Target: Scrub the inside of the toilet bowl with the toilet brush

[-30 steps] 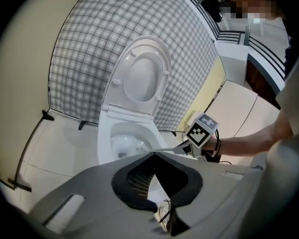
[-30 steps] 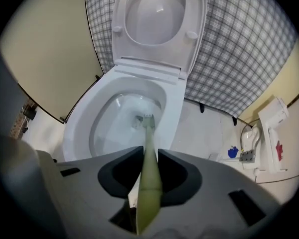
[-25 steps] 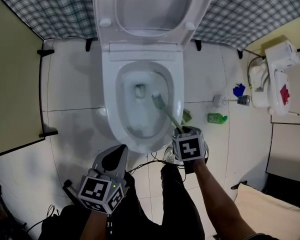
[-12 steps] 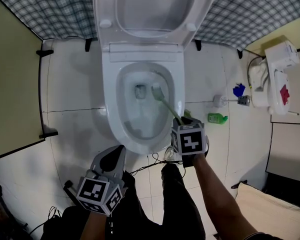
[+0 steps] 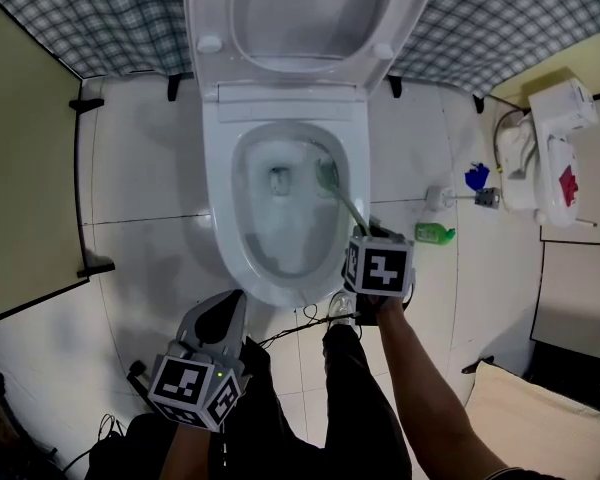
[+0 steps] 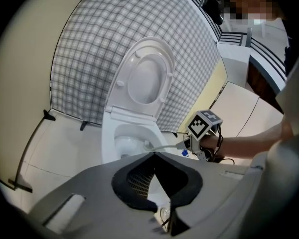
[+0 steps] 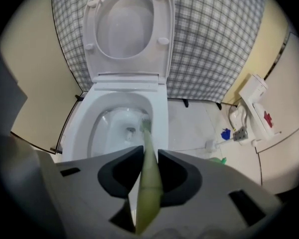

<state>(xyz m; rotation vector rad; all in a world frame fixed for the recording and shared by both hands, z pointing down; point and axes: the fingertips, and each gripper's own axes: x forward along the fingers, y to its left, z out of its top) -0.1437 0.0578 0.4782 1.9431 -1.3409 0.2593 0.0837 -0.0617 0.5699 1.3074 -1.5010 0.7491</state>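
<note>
Toilet brush [image 5: 338, 198] head slid to right wall of toilet bowl [image 5: 242, 238]; right gripper [image 7: 149, 156] jaws grip its handle, left gripper [image 6: 154, 154] jaws closed, empty; mid-scrub, next probably sweep round w/ pressure.

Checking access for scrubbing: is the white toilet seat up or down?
Up. The white plastic toilet seat stands raised against the checked backdrop, leaving the white ceramic bowl rim bare.
</note>
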